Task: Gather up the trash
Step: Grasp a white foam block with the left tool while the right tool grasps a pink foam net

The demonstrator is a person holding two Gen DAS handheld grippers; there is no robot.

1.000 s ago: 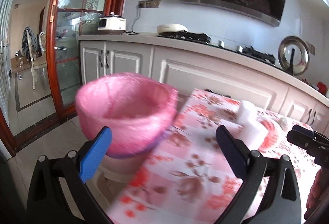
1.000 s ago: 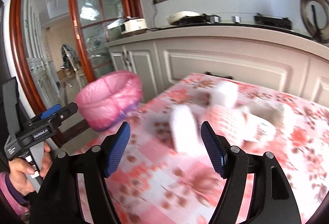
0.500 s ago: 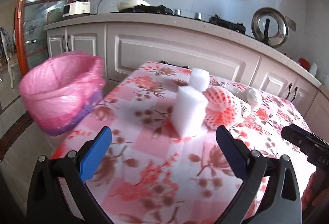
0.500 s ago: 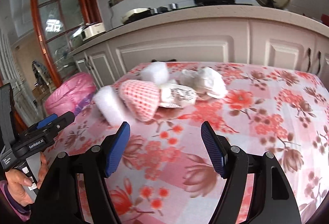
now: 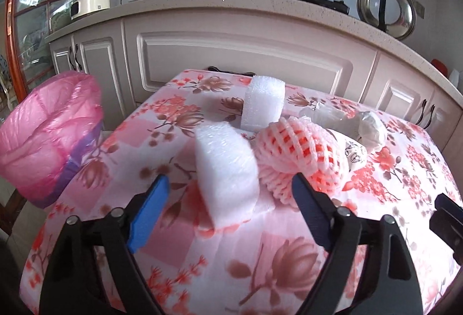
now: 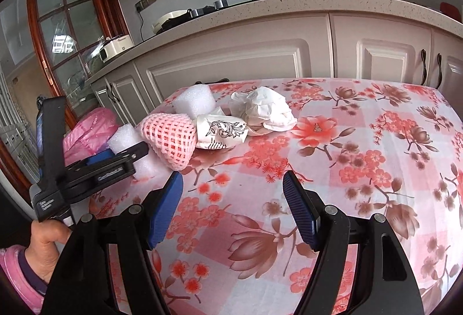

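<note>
A white foam block stands on the floral tablecloth between the fingers of my left gripper. Its jaws are closing, with gaps still showing on both sides of the block. Behind it are a second foam block, a pink foam net, a printed paper cup and crumpled white paper. My right gripper hovers open over bare cloth, nothing between its fingers, short of the cup and the net. The left gripper appears at its left.
A bin lined with a pink bag stands off the table's left edge. Kitchen cabinets and a counter run behind the table. A hand in a pink sleeve holds the left gripper.
The left gripper swung from the pink bin to the table and closed in on the near foam block, its jaws narrowing. The right gripper turned toward the trash pile, then held still.
</note>
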